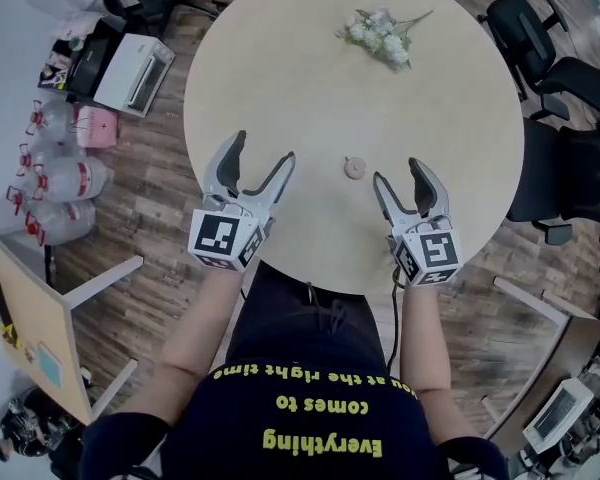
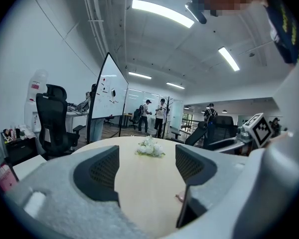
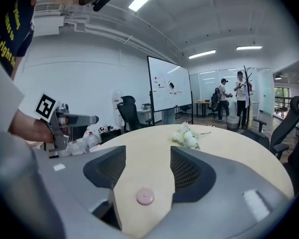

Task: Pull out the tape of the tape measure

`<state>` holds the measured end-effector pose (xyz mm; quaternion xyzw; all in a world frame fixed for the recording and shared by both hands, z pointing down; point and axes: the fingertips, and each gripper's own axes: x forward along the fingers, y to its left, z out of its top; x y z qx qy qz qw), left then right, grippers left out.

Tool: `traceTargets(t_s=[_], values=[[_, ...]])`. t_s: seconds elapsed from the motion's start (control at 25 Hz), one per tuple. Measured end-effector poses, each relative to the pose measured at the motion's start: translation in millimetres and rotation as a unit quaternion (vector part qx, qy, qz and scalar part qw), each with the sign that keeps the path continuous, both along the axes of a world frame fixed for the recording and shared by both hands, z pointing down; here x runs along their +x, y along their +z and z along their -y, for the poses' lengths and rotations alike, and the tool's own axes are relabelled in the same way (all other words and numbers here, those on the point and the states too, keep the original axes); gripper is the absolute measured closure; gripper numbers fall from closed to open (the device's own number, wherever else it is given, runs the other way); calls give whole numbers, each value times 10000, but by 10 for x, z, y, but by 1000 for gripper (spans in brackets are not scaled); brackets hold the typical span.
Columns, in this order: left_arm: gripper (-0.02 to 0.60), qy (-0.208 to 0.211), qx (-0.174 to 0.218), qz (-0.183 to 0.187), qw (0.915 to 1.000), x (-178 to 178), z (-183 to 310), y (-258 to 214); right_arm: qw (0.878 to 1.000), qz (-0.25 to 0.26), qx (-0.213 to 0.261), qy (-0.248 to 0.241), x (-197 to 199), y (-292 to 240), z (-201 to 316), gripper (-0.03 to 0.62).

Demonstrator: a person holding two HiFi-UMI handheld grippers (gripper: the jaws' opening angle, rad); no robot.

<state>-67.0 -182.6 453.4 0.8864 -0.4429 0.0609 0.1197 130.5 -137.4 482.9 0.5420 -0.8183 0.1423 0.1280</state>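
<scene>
A small round pink tape measure [image 1: 355, 168] lies on the round beige table [image 1: 310, 78], between my two grippers. My left gripper [image 1: 258, 156] hovers over the table's near left edge, open and empty. My right gripper [image 1: 398, 173] is open too, just right of the tape measure. In the right gripper view the pink tape measure [image 3: 145, 197] lies on the table between the open jaws, a little ahead of them. In the left gripper view only a pink sliver of the tape measure [image 2: 180, 198] shows beside the right jaw. No tape is drawn out.
A bunch of white flowers [image 1: 382, 34] lies at the table's far side. Black office chairs [image 1: 570, 158] stand to the right. Left of the table are a white box [image 1: 132, 72] and plastic bottles [image 1: 65, 183] on the wooden floor. People stand far off by a whiteboard [image 3: 169, 89].
</scene>
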Motion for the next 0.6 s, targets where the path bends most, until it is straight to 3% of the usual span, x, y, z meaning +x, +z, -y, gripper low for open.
traceTargets(t_s=[0.32, 0.6], values=[[229, 95, -166, 23, 9998, -36, 42, 175, 9892, -327, -1094, -918, -246, 958, -3, 309], [228, 92, -308, 73, 9995, -73, 36, 292, 9558, -1339, -1792, -1908, -300, 1648, -55, 314]])
